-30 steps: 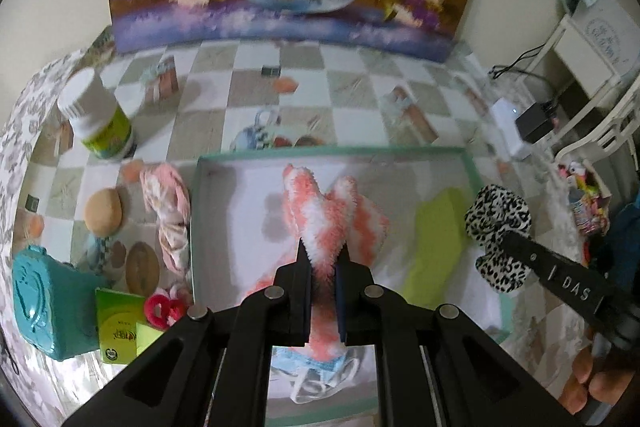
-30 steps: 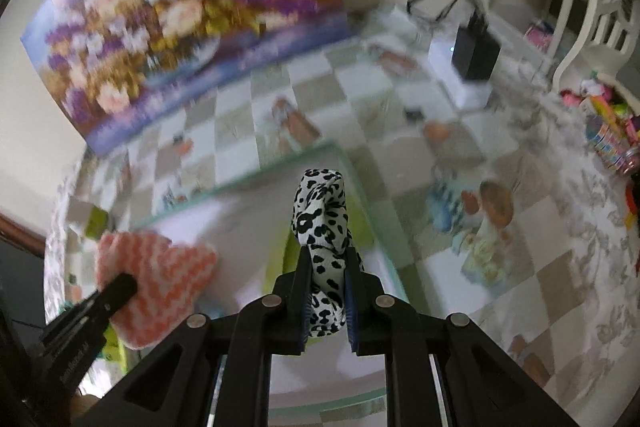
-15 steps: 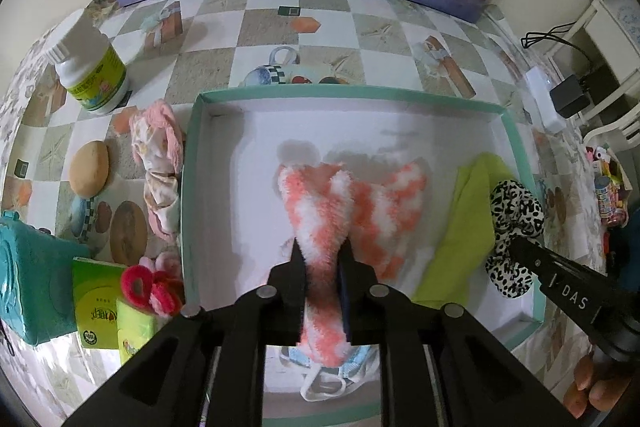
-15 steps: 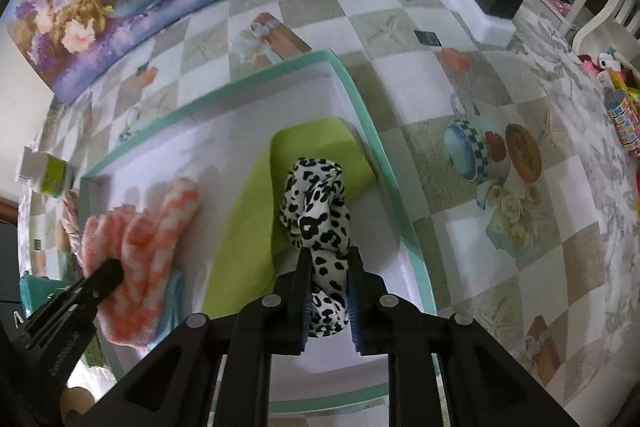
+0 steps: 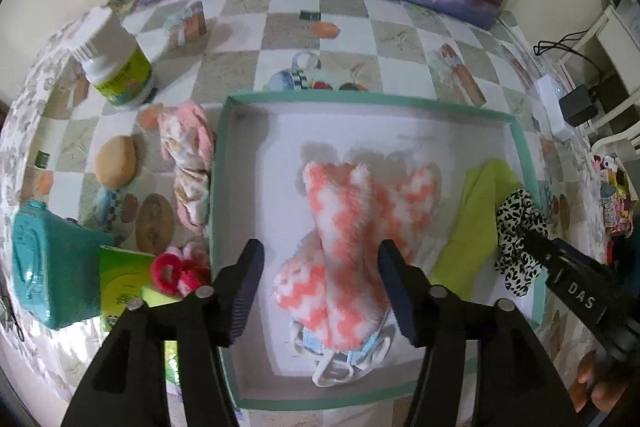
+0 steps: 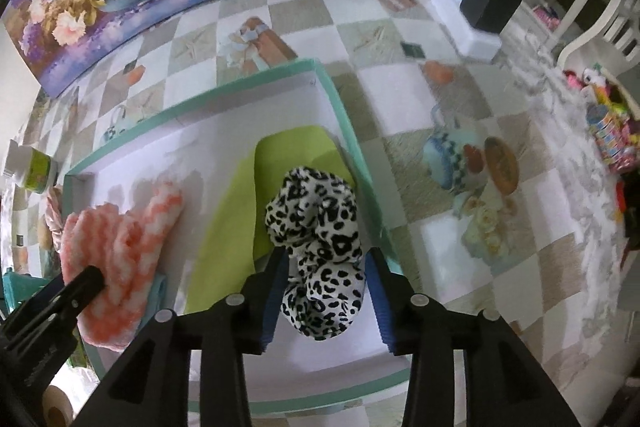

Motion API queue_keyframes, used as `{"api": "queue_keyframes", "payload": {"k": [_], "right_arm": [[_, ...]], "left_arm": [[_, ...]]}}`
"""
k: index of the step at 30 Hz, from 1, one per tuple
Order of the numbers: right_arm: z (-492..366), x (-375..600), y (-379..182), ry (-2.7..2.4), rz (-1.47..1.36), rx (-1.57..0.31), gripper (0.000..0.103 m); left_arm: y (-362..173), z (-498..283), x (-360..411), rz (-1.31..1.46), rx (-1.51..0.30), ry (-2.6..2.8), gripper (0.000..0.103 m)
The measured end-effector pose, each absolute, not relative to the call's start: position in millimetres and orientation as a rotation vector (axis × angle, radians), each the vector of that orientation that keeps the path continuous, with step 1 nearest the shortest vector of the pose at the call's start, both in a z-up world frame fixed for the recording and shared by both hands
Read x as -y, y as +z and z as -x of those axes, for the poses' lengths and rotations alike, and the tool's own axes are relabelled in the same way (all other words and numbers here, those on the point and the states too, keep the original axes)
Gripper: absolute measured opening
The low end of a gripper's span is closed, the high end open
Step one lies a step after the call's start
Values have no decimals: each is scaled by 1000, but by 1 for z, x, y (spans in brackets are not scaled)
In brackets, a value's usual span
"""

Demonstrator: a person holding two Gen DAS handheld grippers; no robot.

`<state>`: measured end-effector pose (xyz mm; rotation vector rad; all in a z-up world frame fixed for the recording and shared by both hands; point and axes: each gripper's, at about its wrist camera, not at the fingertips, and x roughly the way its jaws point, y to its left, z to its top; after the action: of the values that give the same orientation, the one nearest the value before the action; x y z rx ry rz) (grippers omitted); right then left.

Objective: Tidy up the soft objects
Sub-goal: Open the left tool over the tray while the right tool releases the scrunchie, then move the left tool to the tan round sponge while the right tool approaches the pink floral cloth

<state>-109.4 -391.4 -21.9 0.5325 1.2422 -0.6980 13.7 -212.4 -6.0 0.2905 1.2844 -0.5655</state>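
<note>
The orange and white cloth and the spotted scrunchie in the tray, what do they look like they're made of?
Orange and white cloth: looks like fluffy microfibre or chenille, matte; fuzzy pile blurs its edges. Spotted scrunchie: seems smooth woven fabric, slightly satiny, gathered in soft folds. Both are guesses from looks alone.

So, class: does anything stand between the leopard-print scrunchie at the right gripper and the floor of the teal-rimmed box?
Nothing blocks it. The leopard-print scrunchie already lies inside the box, partly on the green cloth, between the right gripper's jaws, which have just been opening.
</note>
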Motion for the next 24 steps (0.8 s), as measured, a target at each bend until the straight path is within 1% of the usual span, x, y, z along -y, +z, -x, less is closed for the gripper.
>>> {"api": "queue_keyframes", "payload": {"k": [1, 2, 4, 7, 8, 9, 13, 16, 18, 19, 20, 24], "right_arm": [[109, 391, -18, -700, -529, -1232, 47], [109, 390, -14, -704, -525, -1221, 49], [111, 390, -2, -717, -507, -1194, 55], [108, 386, 14, -725, -478, -1148, 59], [107, 385, 18, -721, -471, -1134, 60], [106, 384, 22, -717, -465, -1122, 62], [102, 377, 36, -705, -453, -1086, 64], [97, 373, 38, -700, -443, -1083, 68], [93, 368, 37, -683, -434, -1087, 71], [90, 366, 36, -674, -430, -1091, 72], [89, 364, 35, -668, -428, -1093, 74], [83, 359, 31, -650, -417, -1098, 87]], "left_arm": [[-3, -13, 212, -290, -1275, -565, 66], [1, -13, 211, -287, -1265, -564, 72], [8, -13, 209, -274, -1246, -562, 79], [17, -13, 207, -266, -1225, -559, 82], [19, -13, 206, -266, -1219, -557, 87], [20, -13, 206, -266, -1215, -554, 90], [25, -14, 202, -267, -1208, -537, 91], [28, -18, 197, -243, -1203, -514, 91], [29, -22, 192, -220, -1199, -503, 93], [30, -24, 189, -210, -1196, -496, 96], [30, -25, 187, -205, -1194, -489, 99], [28, -33, 179, -172, -1203, -459, 99]]}}
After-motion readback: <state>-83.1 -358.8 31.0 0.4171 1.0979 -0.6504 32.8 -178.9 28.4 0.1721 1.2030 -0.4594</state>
